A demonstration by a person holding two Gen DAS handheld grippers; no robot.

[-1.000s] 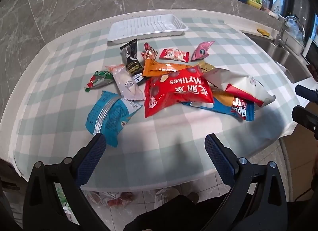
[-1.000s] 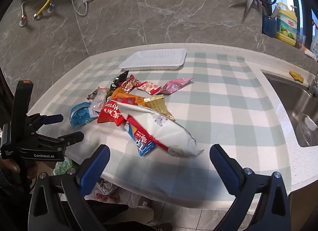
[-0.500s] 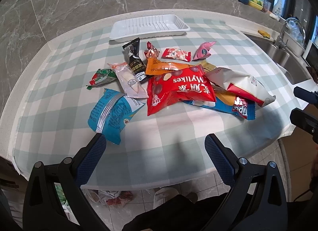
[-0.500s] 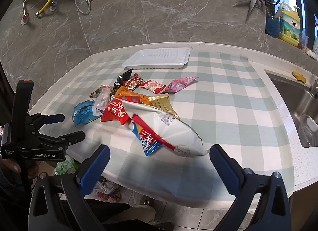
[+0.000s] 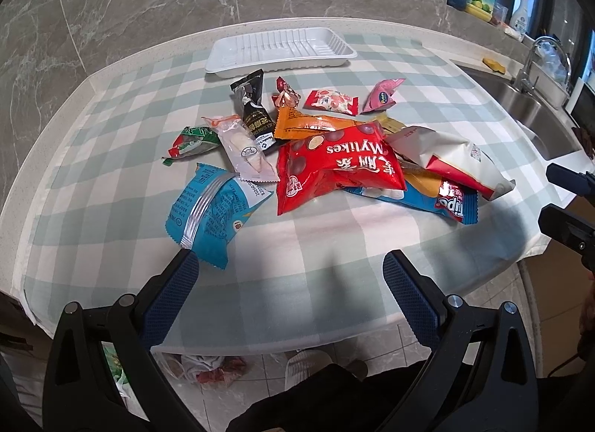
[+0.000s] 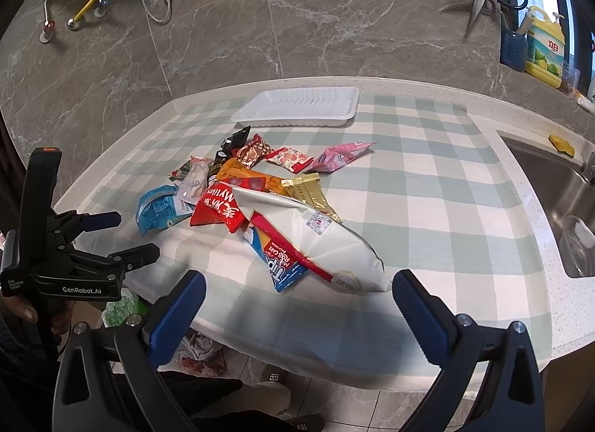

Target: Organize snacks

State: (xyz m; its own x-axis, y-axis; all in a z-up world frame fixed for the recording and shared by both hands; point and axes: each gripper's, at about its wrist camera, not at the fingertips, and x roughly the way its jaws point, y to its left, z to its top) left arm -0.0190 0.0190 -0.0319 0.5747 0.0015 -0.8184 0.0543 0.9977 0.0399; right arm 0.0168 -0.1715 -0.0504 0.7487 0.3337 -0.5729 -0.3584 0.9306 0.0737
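A pile of snack packets lies mid-table: a red Mylikes bag [image 5: 340,166], a blue packet [image 5: 208,210], a large white bag [image 6: 312,242], a blue Tipo pack [image 6: 280,270], an orange pack [image 5: 316,123], a black sachet [image 5: 253,112] and small candies. An empty white tray [image 5: 279,47] sits behind them; it also shows in the right wrist view [image 6: 301,106]. My left gripper [image 5: 290,283] is open and empty at the table's near edge, its left finger close to the blue packet. My right gripper [image 6: 297,300] is open and empty, just in front of the white bag.
A checked cloth [image 5: 93,157] covers the rounded counter. A sink [image 6: 557,201] with a tap [image 5: 528,64] lies to the right. Bottles [image 6: 544,47] stand at the back right by the marble wall. The left gripper also shows in the right wrist view [image 6: 122,235].
Both grippers have moved forward toward the table, so the snack pile appears nearer. Both stay open and empty.
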